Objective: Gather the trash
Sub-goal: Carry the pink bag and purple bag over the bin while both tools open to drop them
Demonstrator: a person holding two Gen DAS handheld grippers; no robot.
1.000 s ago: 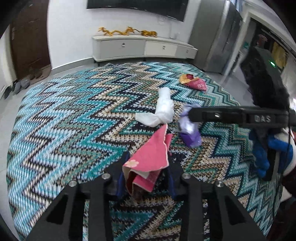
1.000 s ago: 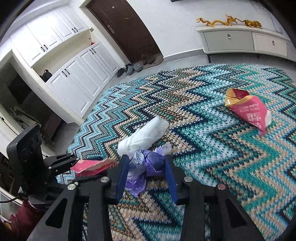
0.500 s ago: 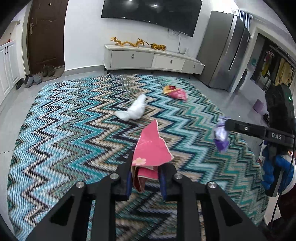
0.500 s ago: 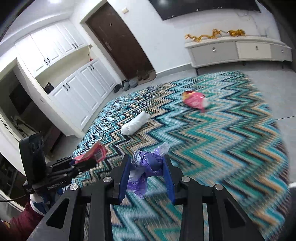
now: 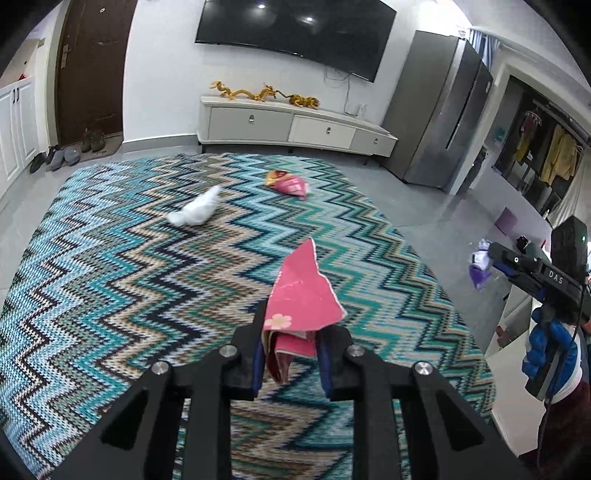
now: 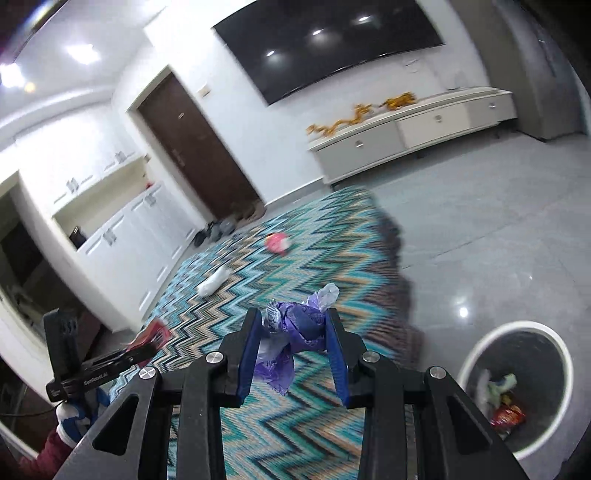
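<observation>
A crumpled purple wrapper [image 6: 295, 328] is being held clamped in the right gripper [image 6: 293, 354], the bin [image 6: 480, 347] lying lower right and nearer it, while pink packet [image 5: 303, 306] is being pinched by the left gripper [image 5: 291, 354].

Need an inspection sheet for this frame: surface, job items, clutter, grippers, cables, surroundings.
Surface: zigzag rug on grey tile floor.
Job's things: pink wrapper and purple wrapper both held; white wad and red-yellow packet lie apart on the rug; bin on the tile, already holding trash.
Clutter: shoes by the door.
Grippers: left gripper shut on pink wrapper; right gripper shut on purple wrapper.
Cables: thin cable under the right gripper's handle.
Surroundings: TV, cabinet, fridge.
</observation>
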